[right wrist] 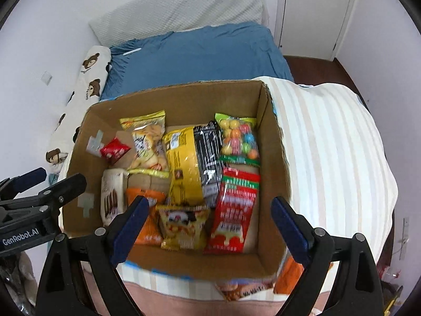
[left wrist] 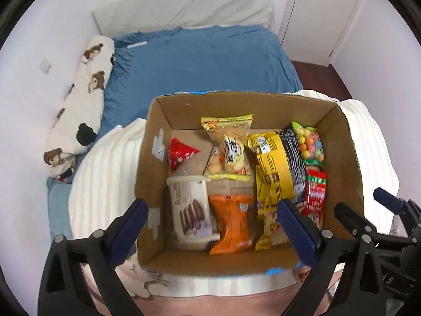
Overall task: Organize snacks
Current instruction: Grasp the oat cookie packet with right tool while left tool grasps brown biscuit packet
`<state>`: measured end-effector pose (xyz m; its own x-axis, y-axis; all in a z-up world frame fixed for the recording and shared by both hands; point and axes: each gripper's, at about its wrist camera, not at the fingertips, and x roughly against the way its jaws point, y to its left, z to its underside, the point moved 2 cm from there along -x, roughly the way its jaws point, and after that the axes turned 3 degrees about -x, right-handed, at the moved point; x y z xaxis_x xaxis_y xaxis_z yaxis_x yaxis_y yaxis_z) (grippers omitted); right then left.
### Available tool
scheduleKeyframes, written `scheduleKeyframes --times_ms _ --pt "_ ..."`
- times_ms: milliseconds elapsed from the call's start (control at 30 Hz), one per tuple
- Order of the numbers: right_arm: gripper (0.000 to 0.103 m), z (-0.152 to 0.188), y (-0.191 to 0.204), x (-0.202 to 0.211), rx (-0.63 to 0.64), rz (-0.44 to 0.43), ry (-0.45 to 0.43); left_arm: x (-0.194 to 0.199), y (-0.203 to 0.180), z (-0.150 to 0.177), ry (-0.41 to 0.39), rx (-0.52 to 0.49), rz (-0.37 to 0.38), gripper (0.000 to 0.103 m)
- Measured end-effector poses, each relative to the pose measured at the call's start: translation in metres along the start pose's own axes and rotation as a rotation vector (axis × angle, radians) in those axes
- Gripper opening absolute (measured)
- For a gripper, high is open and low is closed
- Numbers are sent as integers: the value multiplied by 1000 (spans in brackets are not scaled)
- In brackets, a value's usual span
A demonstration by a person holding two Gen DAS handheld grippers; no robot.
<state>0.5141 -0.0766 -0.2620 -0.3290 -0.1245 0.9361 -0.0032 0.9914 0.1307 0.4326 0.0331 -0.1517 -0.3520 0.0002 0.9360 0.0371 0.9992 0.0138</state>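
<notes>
A bed [left wrist: 205, 60] with blue sheet carries a striped blanket [right wrist: 329, 142], bear-print pillow [left wrist: 79, 100] and cardboard box [left wrist: 342, 158].

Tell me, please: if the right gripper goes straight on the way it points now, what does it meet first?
Probably the yellow snack packet near the cardboard box's front wall; the open right gripper frames it. Depth is unclear.

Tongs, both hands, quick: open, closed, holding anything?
Left tongs: open, empty, above the cardboard box of snacks.
Right tongs: open, empty, above the same box.
</notes>
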Motion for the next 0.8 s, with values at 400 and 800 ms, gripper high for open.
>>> scheduleKeyframes --times_ms 400,800 --pt "96 68 5 69 52 -26 -90 68 0 71 -143 22 -4 100" --pt "96 127 -2 120 25 -79 -190 108 2 138 -247 86 7 100"
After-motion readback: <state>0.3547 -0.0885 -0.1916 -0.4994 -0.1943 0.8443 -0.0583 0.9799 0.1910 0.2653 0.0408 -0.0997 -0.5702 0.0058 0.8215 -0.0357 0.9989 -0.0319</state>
